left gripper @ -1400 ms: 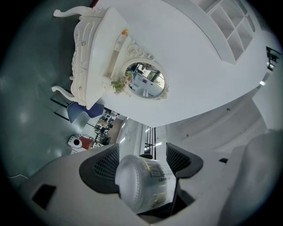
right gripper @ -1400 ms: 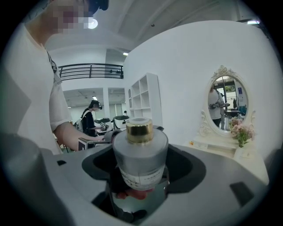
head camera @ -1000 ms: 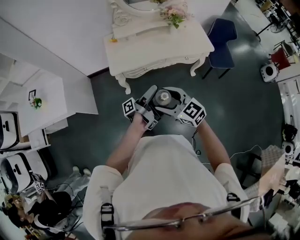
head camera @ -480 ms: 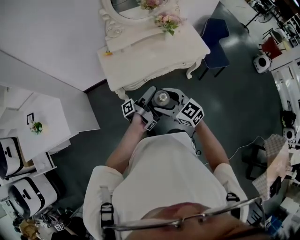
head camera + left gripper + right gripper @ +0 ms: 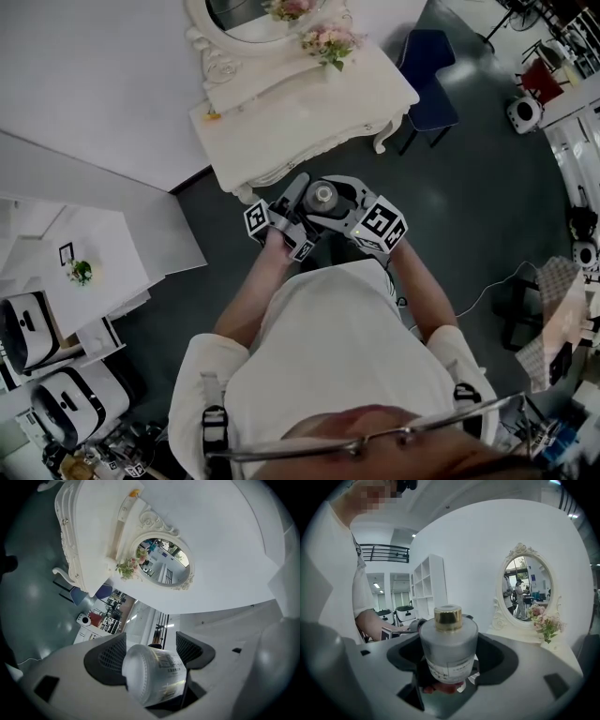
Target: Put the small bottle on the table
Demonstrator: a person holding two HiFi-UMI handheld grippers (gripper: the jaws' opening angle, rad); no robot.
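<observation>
1. Head view: the person is holding both tools out in front of the chest, over a dark floor [image 5: 469, 206].
   - The left gripper [image 5: 302, 192] and right gripper [image 5: 343, 193] are meeting around the small bottle [image 5: 325, 196].
   - From above, the bottle is showing only as a round metallic top.
   - It is hanging in the air just near of the white dressing table [image 5: 300, 117], not touching it.
   - A mirror [image 5: 246, 14] and flowers [image 5: 328, 39] are sitting along the table's far edge, and a blue chair [image 5: 427, 70] is standing to the table's right.
   - How the jaws are standing is not readable from here.

2. Left gripper view: the jaws are pinching the bottle's frosted body from both sides.
   - The bottle's flat end is pointing at the camera and its printed label is showing.
   - Its cap is not showing here.
   - The table, mirror and flowers are appearing tilted far beyond.

3. Right gripper view: these jaws are also pressing against either side of the same bottle.
   - Only here is it standing upright, with its gold cap [image 5: 448, 617] in plain sight.
   - Something red [image 5: 445, 687] is peeking out under its base; I cannot tell what it is.
   - A white shelf unit [image 5: 429, 585] is standing far left, a view the other two are not giving.
   - The mirror and flowers are showing on the right.
</observation>
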